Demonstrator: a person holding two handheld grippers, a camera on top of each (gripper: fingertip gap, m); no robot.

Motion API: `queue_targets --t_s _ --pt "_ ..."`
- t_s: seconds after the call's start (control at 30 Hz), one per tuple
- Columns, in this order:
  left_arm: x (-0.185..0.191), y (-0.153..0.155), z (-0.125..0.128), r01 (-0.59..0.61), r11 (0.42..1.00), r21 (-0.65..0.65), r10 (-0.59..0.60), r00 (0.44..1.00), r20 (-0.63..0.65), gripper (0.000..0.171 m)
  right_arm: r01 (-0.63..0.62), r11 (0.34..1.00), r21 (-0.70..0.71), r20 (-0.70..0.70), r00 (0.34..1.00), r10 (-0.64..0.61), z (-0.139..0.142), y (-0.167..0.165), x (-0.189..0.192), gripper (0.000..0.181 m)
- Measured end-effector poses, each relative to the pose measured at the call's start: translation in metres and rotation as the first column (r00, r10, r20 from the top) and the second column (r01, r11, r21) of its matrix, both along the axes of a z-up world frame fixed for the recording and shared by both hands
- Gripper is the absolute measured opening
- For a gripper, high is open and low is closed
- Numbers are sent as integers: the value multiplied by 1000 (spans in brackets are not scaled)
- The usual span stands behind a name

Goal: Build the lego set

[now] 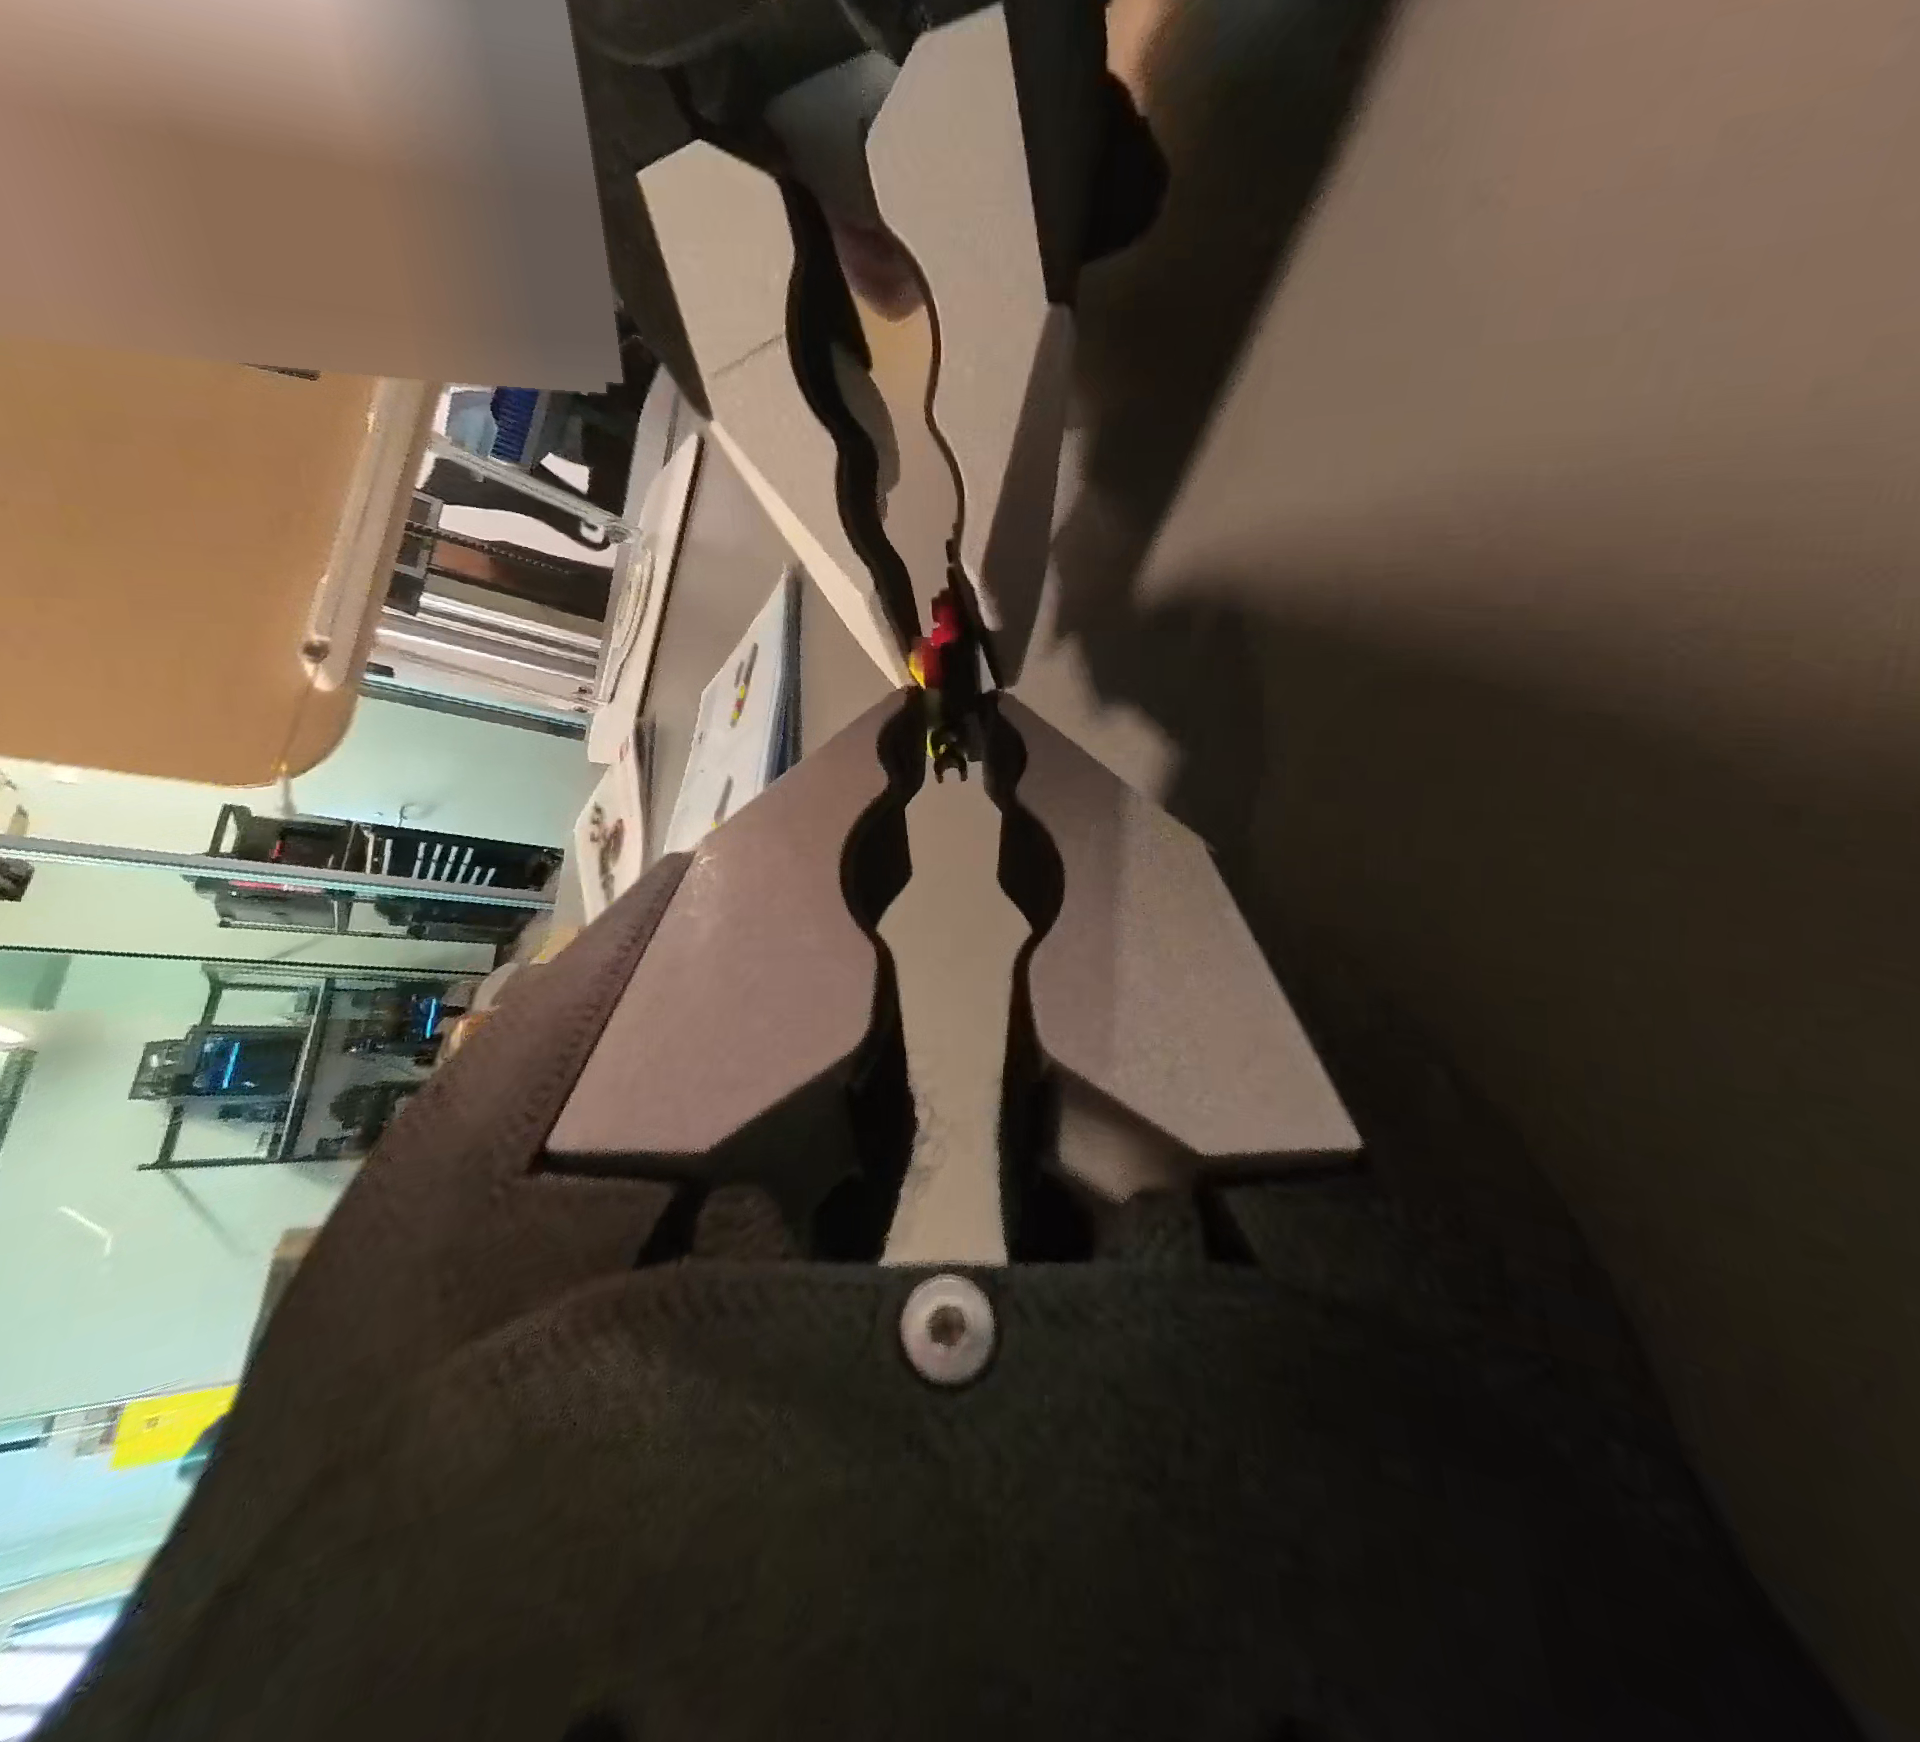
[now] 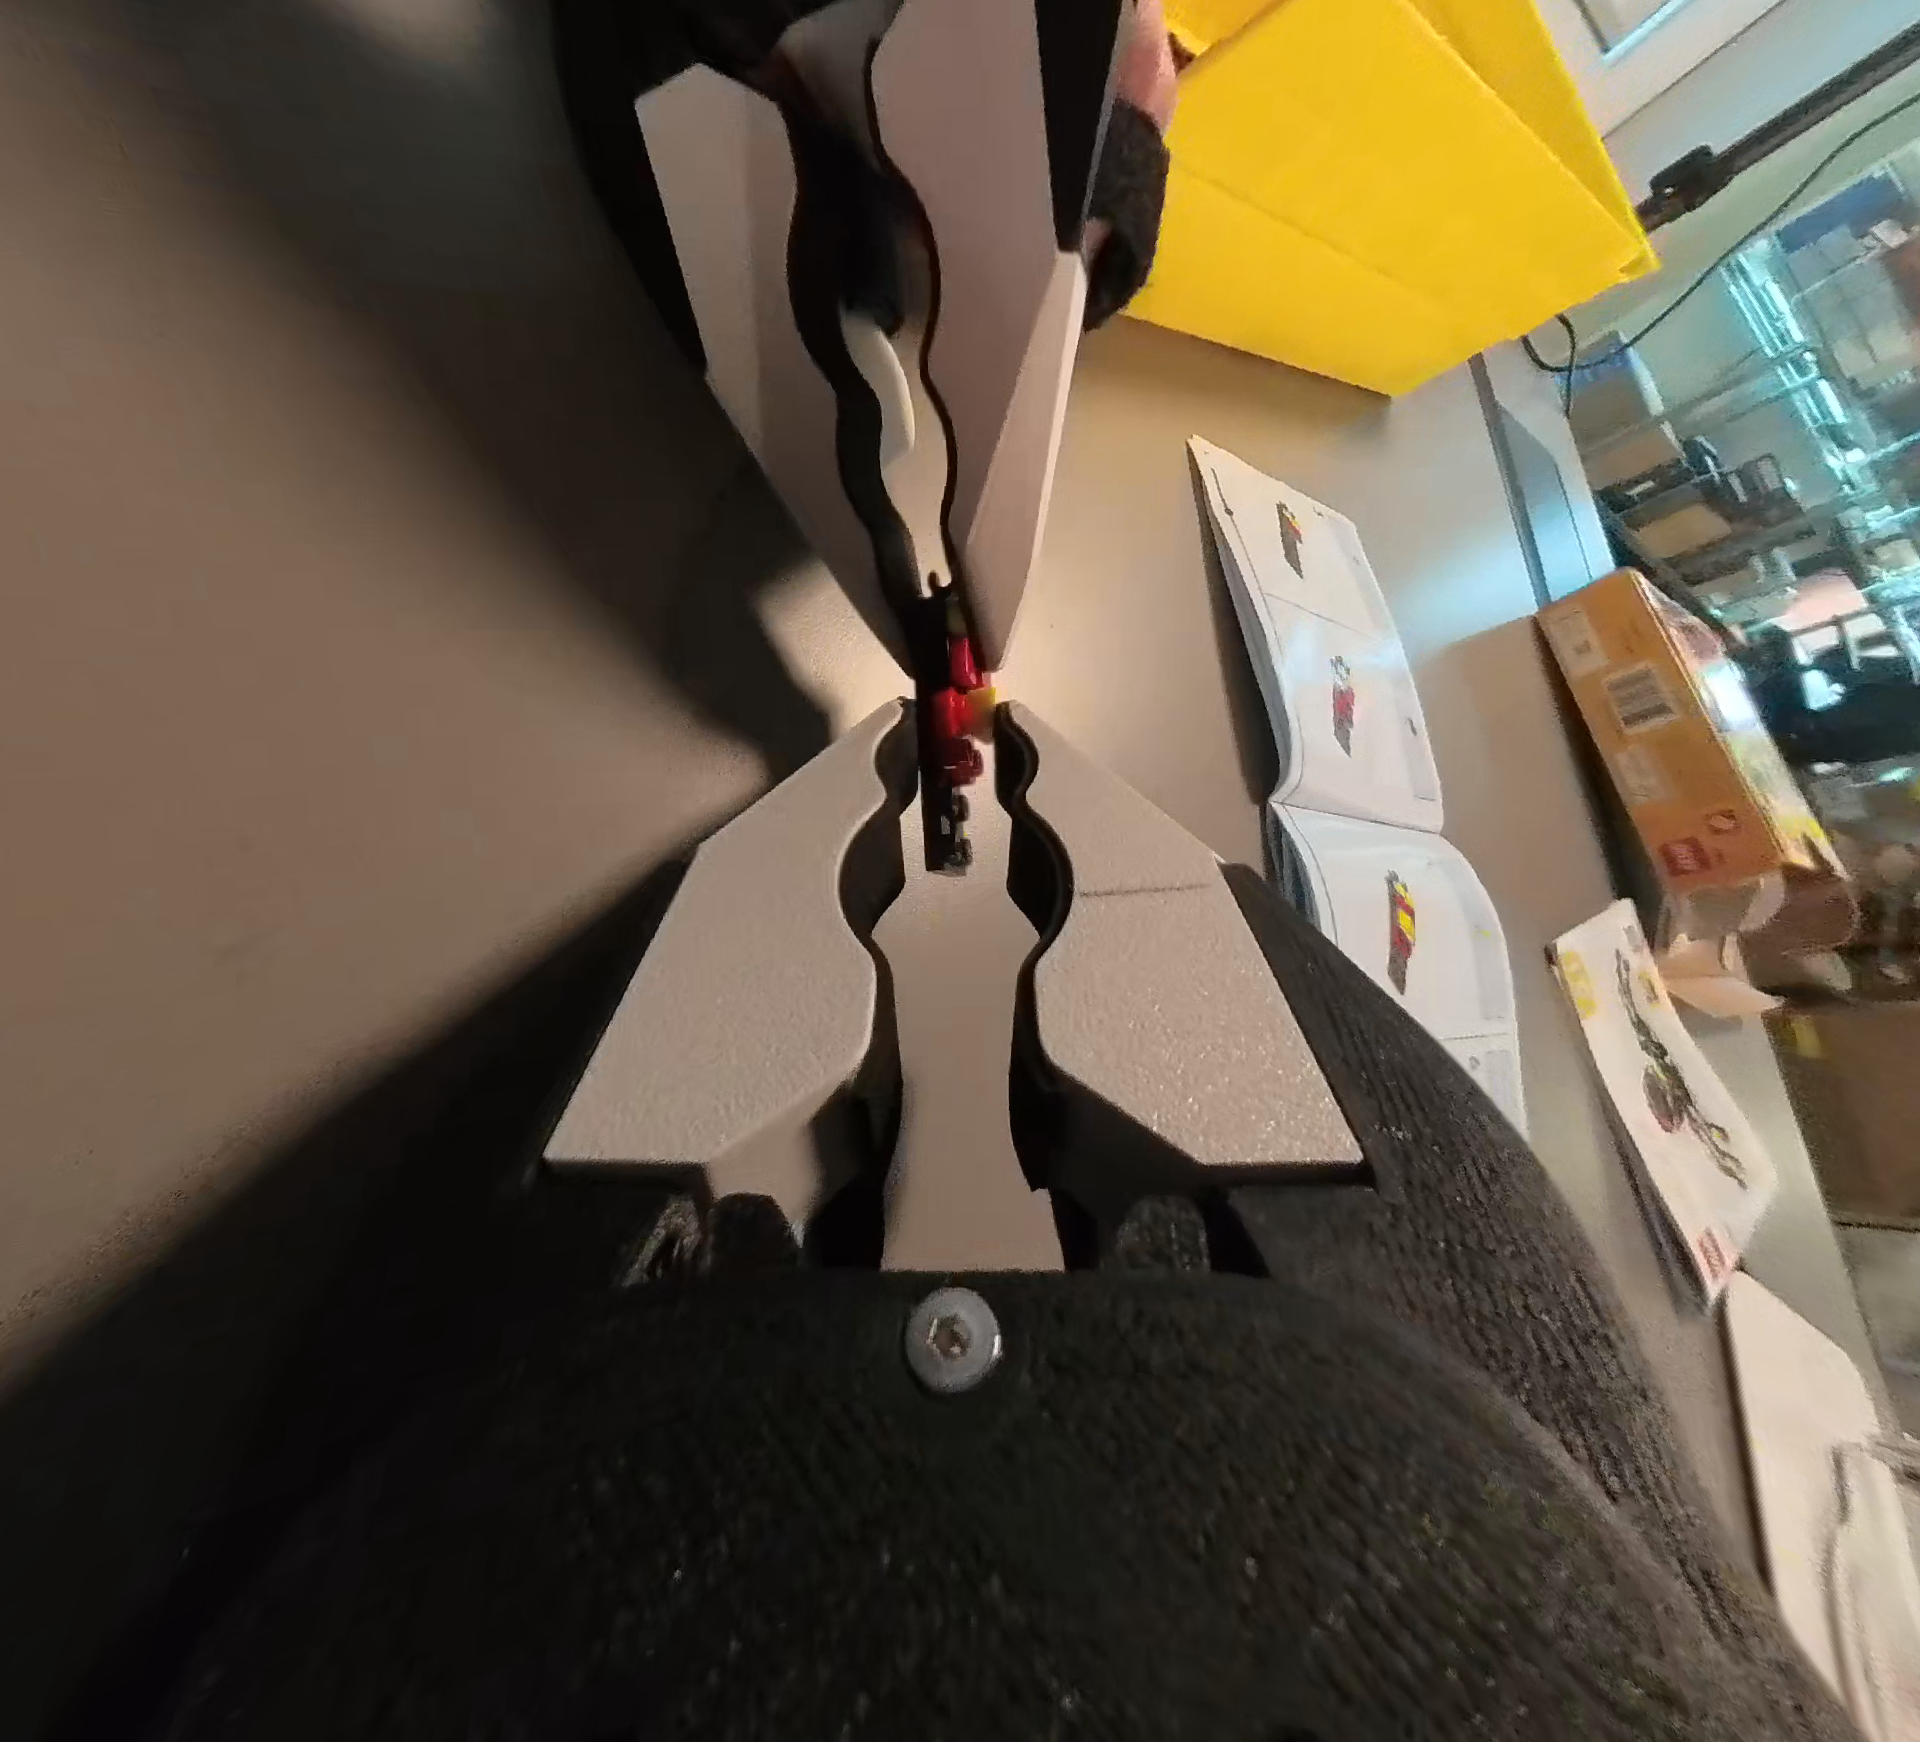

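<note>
Both hand-held grippers, left (image 1: 948,705) and right (image 2: 951,716), tip to tip, clenched on lego assembly (image 2: 951,736) between them.

The lego piece (image 2: 948,747) is a small half-built cluster: a thin black plate standing on edge, with red bricks and 1 yellow bit stuck to its side. It hangs in the air above the tabletop, pinched at both ends, its long axis running from 12 to 6 o'clock in the right wrist view. In the left wrist view the lego piece (image 1: 943,684) shows mostly edge-on, red at 12 o'clock, black at 6.
</note>
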State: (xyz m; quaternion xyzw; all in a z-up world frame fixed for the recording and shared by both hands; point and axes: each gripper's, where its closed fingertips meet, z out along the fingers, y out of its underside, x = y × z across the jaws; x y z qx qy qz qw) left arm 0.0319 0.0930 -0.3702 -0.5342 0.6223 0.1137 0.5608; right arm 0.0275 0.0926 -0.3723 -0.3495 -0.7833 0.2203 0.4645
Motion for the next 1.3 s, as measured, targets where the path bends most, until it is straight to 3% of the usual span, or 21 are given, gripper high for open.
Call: queue_targets --t_s 0.27,0.5,0.7,0.83,1.0,1.1,1.3 --pt "2 -3 7 24 999 22 -25 999 38 10 -4 999 -39 -56 998 1 11 1 1 23" --pt "3 -7 21 62 998 12 -63 988 141 10 -53 997 -61 -122 992 45 23 -6 5 11" --pt "4 -9 23 78 997 16 -80 985 152 10 -57 998 36 -127 990 61 26 -8 6 9" --pt "6 -12 17 92 995 22 -94 990 104 10 -54 990 127 -51 997 61 19 -10 9 9" --pt "3 -1 8 -2 1000 -9 3 997 78 10 11 988 155 -8 1000 -10 11 1 7 9" --pt "2 1 11 -20 999 45 18 999 51 11 39 992 121 -26 999 -36 17 1 5 10" --pt "4 -6 45 69 997 26 -73 955 287 10 58 997 -58 -140 988 -66 51 -9 4 10"
